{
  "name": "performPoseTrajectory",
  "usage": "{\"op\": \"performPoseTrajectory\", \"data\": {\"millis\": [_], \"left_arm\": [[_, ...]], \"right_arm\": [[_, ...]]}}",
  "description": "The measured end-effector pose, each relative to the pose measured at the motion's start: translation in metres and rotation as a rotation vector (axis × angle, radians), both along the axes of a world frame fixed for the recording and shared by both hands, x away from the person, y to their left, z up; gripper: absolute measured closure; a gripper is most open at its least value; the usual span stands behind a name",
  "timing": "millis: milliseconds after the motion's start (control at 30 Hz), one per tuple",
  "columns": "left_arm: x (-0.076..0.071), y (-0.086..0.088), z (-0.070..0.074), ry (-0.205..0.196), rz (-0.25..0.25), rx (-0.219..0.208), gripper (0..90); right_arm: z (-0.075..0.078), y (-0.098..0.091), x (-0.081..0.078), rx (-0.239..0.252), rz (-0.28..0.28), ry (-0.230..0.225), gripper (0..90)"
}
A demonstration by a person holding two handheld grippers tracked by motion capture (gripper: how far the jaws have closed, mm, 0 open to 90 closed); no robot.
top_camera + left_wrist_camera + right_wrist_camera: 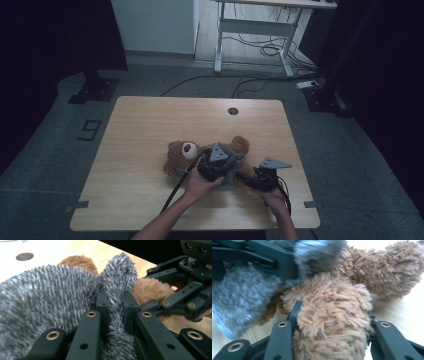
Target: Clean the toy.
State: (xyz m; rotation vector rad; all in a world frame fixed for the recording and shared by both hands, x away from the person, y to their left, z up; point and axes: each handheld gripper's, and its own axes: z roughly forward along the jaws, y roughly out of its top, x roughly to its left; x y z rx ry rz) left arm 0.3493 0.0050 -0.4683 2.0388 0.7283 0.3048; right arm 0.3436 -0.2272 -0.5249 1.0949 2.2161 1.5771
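Wooden table on grey carpet

From above, the left gripper and the hand holding it cover the middle of the teddy bear, so its body and the grey furry cloth on it are mostly hidden. In the right gripper view that cloth is a blur at the left and runs off the picture. The bear's limb between the jaws is cut off at the bottom edge.
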Motion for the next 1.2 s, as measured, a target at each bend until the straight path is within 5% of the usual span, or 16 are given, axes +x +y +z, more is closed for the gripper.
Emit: {"op": "performPoseTrajectory", "data": {"millis": [267,400,733,1033,1200], "left_arm": [[-0.002,0.038,0.001,0.002,0.071,-0.017,79.0],[0.0,0.062,0.001,-0.017,0.144,0.014,79.0],[-0.003,0.124,0.01,-0.052,0.265,-0.036,79.0],[0.008,0.167,-0.02,0.043,0.371,-0.075,79.0],[0.015,0.175,-0.038,0.087,0.406,-0.011,79.2]], "right_arm": [[-0.002,-0.005,0.001,0.017,-0.014,0.01,53.7],[-0.002,-0.008,0.003,0.018,-0.018,0.015,53.8],[-0.003,-0.008,0.003,0.032,-0.018,0.022,53.8],[-0.004,-0.007,0.003,0.03,-0.006,0.035,53.8],[-0.005,-0.005,0.004,0.03,-0.006,0.044,53.8]]}}
